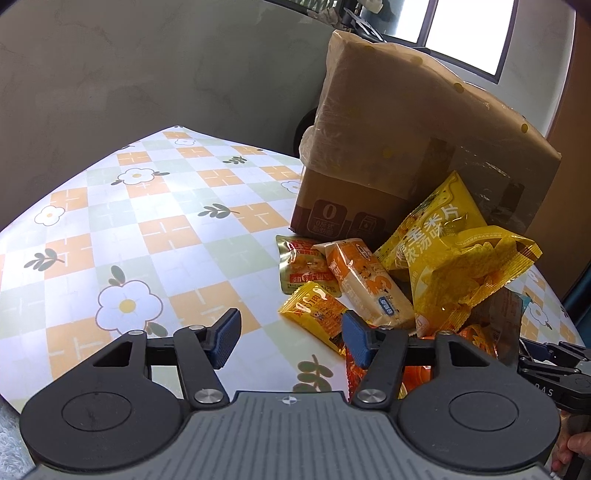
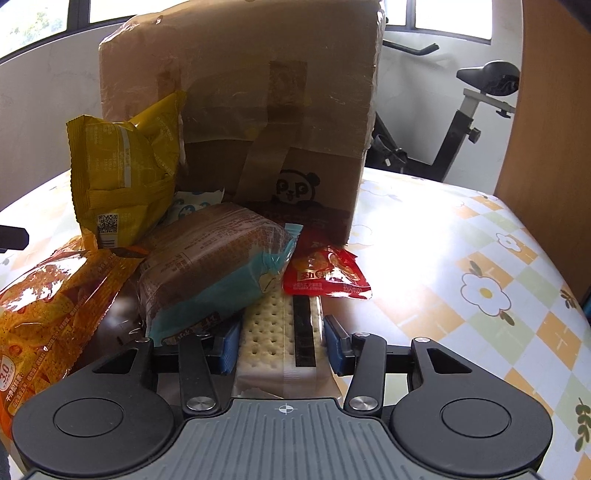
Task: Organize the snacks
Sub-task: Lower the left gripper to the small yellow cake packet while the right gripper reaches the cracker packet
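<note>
Only at the right tool (image 2: pixel 282 341): cracker pack (image 2: pixel 279 332) between its pads

A home room: behind the bench (image 2: pixel 480 236) with its flowered checked cloth stands an exercise bike (image 2: pixel 472 122), beneath windows (image 2: pixel 450 18).

The right gripper (image 2: pixel 280 341) is pinching a cracker pack (image 2: pixel 275 332) between its blue pads. A teal-and-brown packet (image 2: pixel 218 266) is lying across the pack's far end, a red sachet (image 2: pixel 327 275) just beside it. A yellow bag (image 2: pixel 125 173) is leaning against a taped box (image 2: pixel 258 92) on the checked tablecloth (image 2: pixel 461 258).
</note>
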